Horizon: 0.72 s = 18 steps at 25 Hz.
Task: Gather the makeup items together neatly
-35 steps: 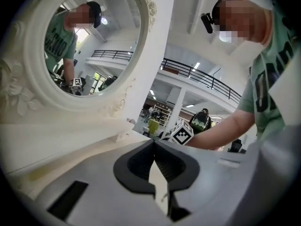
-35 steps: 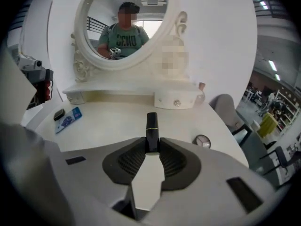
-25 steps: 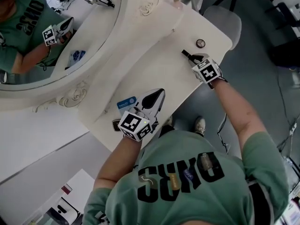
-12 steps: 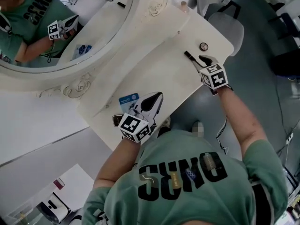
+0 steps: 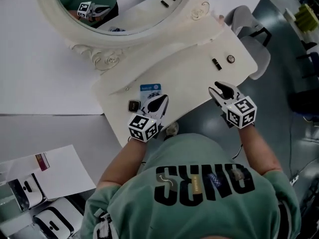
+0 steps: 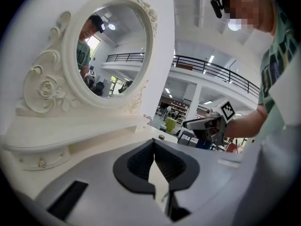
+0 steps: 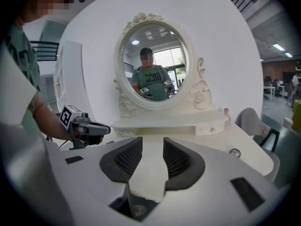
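On the white vanity table (image 5: 184,73) lie a short black stick (image 5: 216,63) and a round compact (image 5: 230,59) at the right. A blue packet (image 5: 150,90) and a small dark square case (image 5: 133,105) lie at the left. My left gripper (image 5: 160,101) hovers by the blue packet, shut and empty; its pads meet in the left gripper view (image 6: 154,149). My right gripper (image 5: 220,88) hangs at the table's front edge, short of the black stick, open with nothing between its pads (image 7: 153,149). The round compact (image 7: 233,152) shows to its right.
An oval mirror (image 5: 124,4) in a carved white frame stands at the back of the table over a low shelf (image 7: 164,124). A grey chair (image 5: 249,26) is behind the table's right end. White paper and boxes (image 5: 35,183) lie on the floor at the left.
My right gripper let go of the black stick, opened and drew back to the table's front edge. The stick now lies beside the round compact. The left gripper barely moved.
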Each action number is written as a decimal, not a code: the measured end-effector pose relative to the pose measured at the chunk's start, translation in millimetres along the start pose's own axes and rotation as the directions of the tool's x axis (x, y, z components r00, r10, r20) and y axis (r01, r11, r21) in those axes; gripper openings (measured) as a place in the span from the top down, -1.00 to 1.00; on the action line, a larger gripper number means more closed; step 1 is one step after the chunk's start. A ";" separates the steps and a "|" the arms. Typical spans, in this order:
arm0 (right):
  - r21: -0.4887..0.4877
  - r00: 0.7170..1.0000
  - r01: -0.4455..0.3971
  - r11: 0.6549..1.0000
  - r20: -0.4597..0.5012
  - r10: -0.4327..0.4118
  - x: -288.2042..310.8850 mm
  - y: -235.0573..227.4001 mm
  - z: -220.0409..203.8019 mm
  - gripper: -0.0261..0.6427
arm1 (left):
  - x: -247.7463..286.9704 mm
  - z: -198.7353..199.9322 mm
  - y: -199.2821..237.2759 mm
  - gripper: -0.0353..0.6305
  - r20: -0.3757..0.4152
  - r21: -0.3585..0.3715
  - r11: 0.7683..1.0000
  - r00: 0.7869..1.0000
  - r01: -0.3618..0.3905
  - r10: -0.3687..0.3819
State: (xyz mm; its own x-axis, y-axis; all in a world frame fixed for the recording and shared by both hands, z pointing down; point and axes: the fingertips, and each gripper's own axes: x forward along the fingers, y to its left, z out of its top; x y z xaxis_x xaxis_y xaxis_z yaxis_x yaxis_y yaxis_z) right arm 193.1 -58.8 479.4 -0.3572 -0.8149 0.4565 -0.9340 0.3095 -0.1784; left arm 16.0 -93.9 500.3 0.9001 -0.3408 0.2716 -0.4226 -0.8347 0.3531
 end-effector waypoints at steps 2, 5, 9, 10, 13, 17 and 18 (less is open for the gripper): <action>-0.060 0.997 -0.074 0.995 -0.019 0.073 16.1 29.7 6.7 0.52 | -22.9 -7.6 15.0 0.86 0.000 0.003 0.997 0.997 -0.076 0.076; -0.129 0.982 -0.189 0.974 -0.050 0.184 41.9 72.5 17.8 0.52 | -65.9 -28.2 55.2 0.86 -0.020 -0.016 0.968 0.968 -0.249 0.249; -0.183 0.964 -0.266 0.946 -0.078 0.255 68.3 116.5 22.3 0.53 | -117.7 -74.9 126.8 0.70 -0.145 -0.055 0.883 0.879 -0.465 0.454; -0.189 0.960 -0.278 0.942 -0.088 0.266 75.5 122.9 22.2 0.53 | -123.4 -87.5 141.0 0.52 -0.184 -0.069 0.868 0.862 -0.491 0.473; -0.194 0.952 -0.301 0.934 -0.117 0.283 93.9 134.9 19.1 0.53 | -123.9 -120.1 167.9 0.12 -0.287 -0.102 0.852 0.835 -0.514 0.469; -0.197 0.946 -0.312 0.929 -0.159 0.284 109.3 140.2 12.6 0.54 | -108.7 -142.6 179.9 -0.16 -0.355 -0.099 0.858 0.823 -0.504 0.443; -0.196 0.945 -0.311 0.930 -0.168 0.281 111.8 140.4 10.8 0.54 | -105.1 -145.8 181.6 -0.18 -0.367 -0.096 0.859 0.821 -0.502 0.438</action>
State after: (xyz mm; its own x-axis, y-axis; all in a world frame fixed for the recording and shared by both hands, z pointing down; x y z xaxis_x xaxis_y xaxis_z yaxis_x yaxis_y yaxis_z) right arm 22.1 -111.7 495.9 -0.6009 -0.6008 0.5273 -0.7581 0.6375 -0.1375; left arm -170.8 -146.7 666.4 0.5143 -0.4870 0.7059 -0.8253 -0.5048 0.2531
